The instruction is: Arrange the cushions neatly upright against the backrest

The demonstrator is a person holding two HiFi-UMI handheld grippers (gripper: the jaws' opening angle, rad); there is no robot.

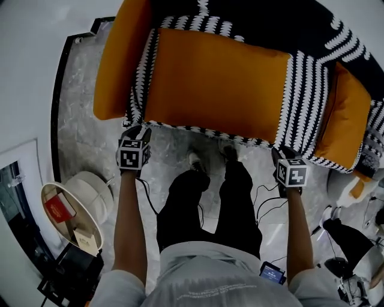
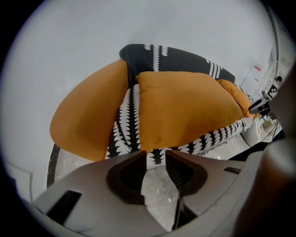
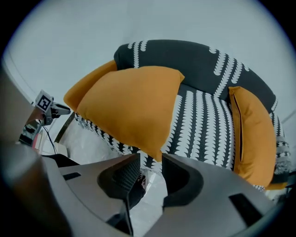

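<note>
The large orange fabric cushion (image 1: 216,84) is lying flat across the seat of the black-and-white patterned sofa (image 1: 300,90). Its front edge is reaching the seat's front edge, and it is not standing against the dark backrest (image 1: 270,18). A second orange cushion (image 1: 120,54) is leaning at the sofa's left end, and a third orange cushion (image 1: 347,117) is standing on edge at the right end.

The person is standing on the grey marble floor (image 1: 84,114) just in front of the sofa, holding both grippers low by the seat's front edge. The left gripper (image 2: 156,158) is pointing towards the flat cushion's near left corner, its jaws apart with nothing between them. The right gripper (image 3: 149,159) is hanging likewise by the near right corner, jaws apart and empty.

This is looking like the approach to a two-handed grasp. The next move is calling for each gripper to close on its front corner, then lift and tip the cushion back until it is standing upright against the backrest. The end cushions are likely waiting their turn.
</note>
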